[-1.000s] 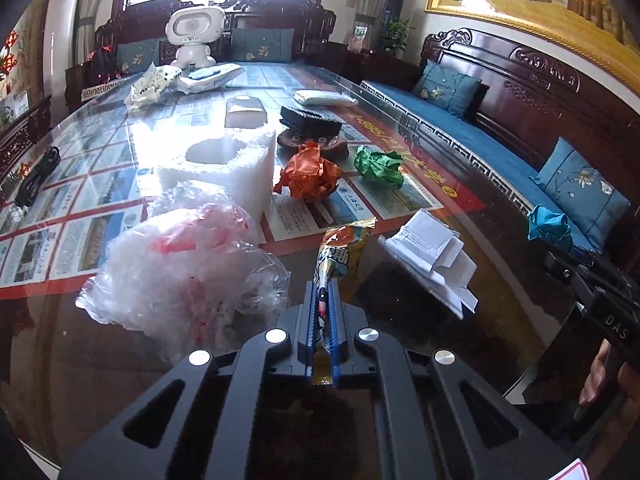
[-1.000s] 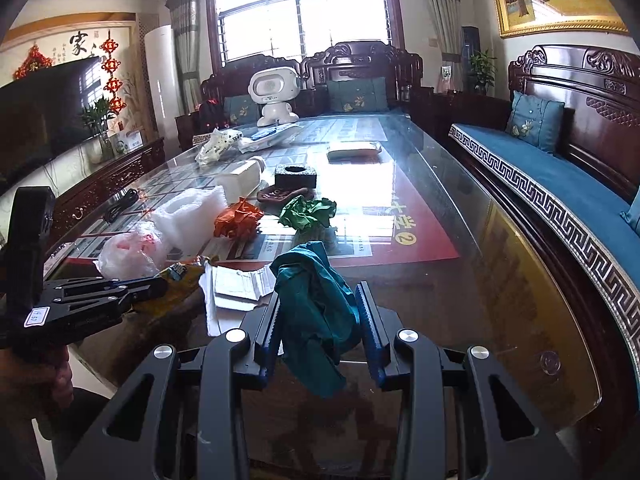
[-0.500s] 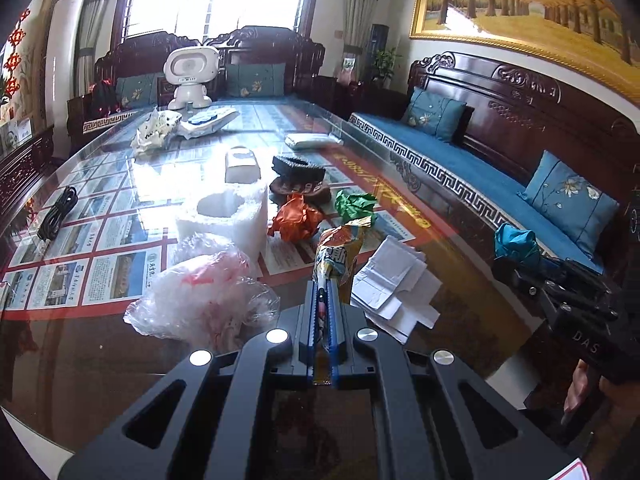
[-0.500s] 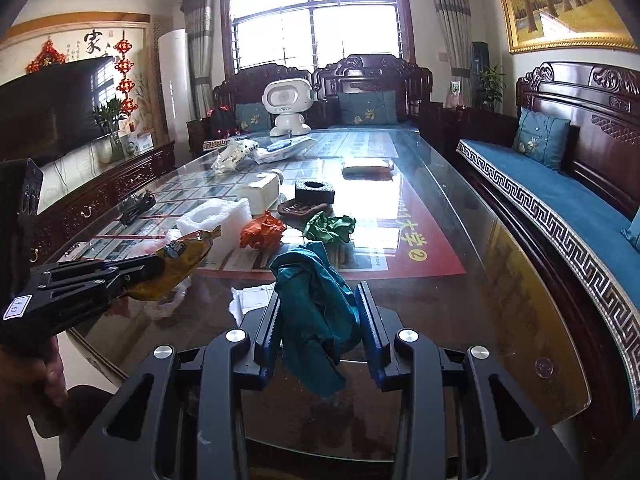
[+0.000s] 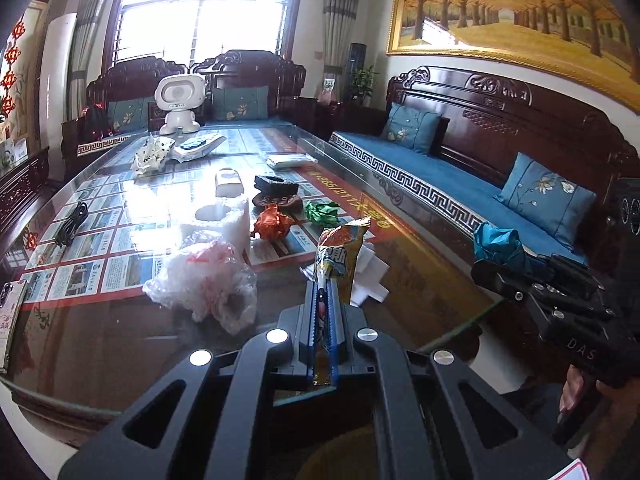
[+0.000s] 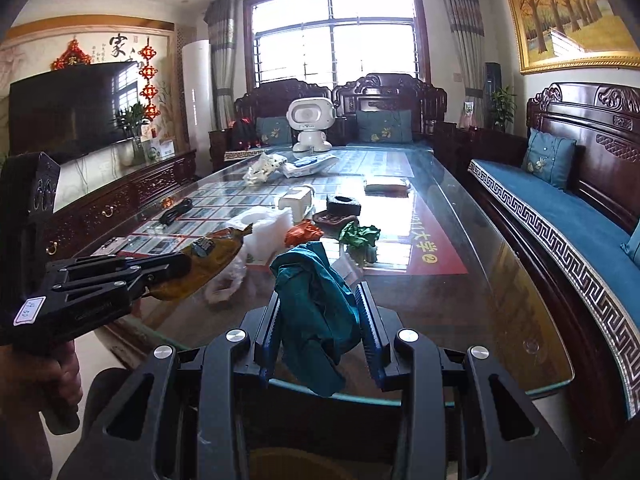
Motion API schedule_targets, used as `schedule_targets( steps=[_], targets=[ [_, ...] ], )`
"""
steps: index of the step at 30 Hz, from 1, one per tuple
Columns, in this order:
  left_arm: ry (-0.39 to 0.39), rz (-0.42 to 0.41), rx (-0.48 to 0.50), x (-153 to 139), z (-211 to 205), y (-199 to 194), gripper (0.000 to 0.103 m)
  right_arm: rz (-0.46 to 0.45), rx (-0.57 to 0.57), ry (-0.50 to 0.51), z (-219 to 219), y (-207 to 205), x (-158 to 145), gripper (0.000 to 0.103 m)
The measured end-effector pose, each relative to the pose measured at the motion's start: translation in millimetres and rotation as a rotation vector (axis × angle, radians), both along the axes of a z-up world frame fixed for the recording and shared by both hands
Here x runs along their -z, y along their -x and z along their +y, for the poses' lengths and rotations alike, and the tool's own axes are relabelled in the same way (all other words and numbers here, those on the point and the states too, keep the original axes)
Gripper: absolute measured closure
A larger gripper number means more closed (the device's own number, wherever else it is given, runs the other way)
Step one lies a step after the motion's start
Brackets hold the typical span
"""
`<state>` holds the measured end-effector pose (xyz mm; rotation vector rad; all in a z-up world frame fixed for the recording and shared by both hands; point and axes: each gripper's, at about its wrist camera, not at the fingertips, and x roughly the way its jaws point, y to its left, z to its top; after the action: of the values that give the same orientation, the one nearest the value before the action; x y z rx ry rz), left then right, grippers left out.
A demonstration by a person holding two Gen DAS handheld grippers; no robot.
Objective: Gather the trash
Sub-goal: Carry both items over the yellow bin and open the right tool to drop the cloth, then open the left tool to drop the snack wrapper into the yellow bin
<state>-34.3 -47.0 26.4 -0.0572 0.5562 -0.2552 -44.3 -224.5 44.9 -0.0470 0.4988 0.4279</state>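
Left hand-held gripper (image 5: 322,292): jaws pinched fully together, flat snack wrapper (image 5: 340,252) clamped between blue pads, wrapper sticking up and forward past fingertips. Gripper angled slightly downward, raised above tabletop (image 5: 420,292) edge. Seen from right wrist view: bare hand (image 6: 36,380) wrapped around its pistol-style handle, low at left.

Right hand-held gripper (image 6: 320,300): jaws partly apart, pads pressing both sides of crumpled teal wad (image 6: 316,304), wad hanging below fingers. Also pointing slightly downward, beside left gripper.
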Motion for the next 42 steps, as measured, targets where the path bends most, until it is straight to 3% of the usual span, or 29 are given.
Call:
schedule_targets(
  steps=[6,20,23,26,42],
  targets=[
    [-0.018,0.024,0.05,16,-3,44,0.098,0.009,-0.014,0.009,3,44,9,0.068],
    [-0.038,0.162,0.12,84,-5,121,0.098,0.164,-0.011,0.065,7,115,77,0.066],
    [-0.036,0.197,0.119,97,-8,128,0.098,0.19,-0.005,0.074,9,121,85,0.063],
    [-0.042,0.237,0.119,111,-7,130,0.098,0.189,0.005,0.07,7,125,88,0.04],
    [-0.066,0.288,0.226,125,-40,136,0.096,0.172,0.056,0.038,-16,122,87,0.04]
  ],
)
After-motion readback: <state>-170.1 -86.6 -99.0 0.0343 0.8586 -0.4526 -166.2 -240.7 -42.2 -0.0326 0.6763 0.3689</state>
